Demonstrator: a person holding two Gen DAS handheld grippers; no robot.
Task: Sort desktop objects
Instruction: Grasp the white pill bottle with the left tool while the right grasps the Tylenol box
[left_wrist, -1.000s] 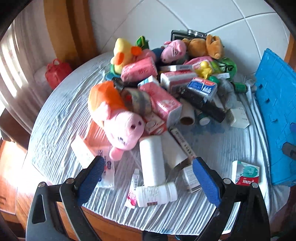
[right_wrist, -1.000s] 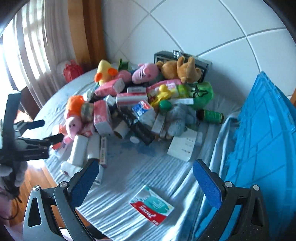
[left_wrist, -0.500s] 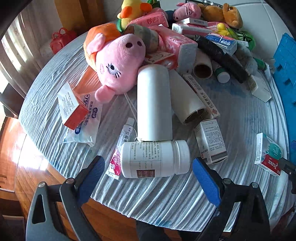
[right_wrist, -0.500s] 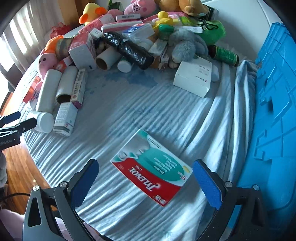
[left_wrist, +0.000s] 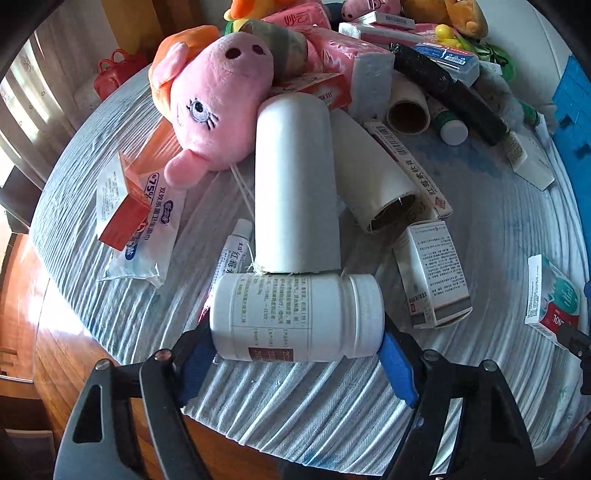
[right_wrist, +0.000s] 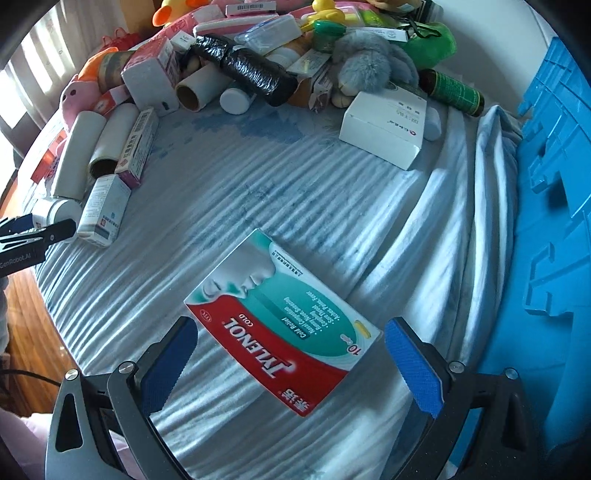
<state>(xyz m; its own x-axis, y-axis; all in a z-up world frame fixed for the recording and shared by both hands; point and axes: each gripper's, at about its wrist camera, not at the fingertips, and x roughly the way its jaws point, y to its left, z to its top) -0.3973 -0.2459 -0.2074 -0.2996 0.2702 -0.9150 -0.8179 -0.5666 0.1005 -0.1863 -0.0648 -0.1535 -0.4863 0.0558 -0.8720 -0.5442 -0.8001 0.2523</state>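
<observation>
Two grippers point down at a messy counter (right_wrist: 258, 192) with a striped blue-white cloth on it. A big blue bin (right_wrist: 554, 221) stands at the right edge; its inside is hidden, so I cannot tell what is in it.

One white pill bottle (left_wrist: 295, 317) lies on its side at the near edge of the counter. The left gripper (left_wrist: 295, 354) has just been closing, and its blue pads now sit against the two ends of the bottle. One red and green Tylenol box (right_wrist: 284, 332) lies flat on the cloth, near the blue bin. The right gripper (right_wrist: 291, 362) stands wide apart around it, and the pads do not touch the box.

Behind the bottle lie two white paper rolls (left_wrist: 295, 177), side by side. One pink pig toy (left_wrist: 218, 99) leans on the taller roll. Many more boxes and toys sit in a pile at the back.
</observation>
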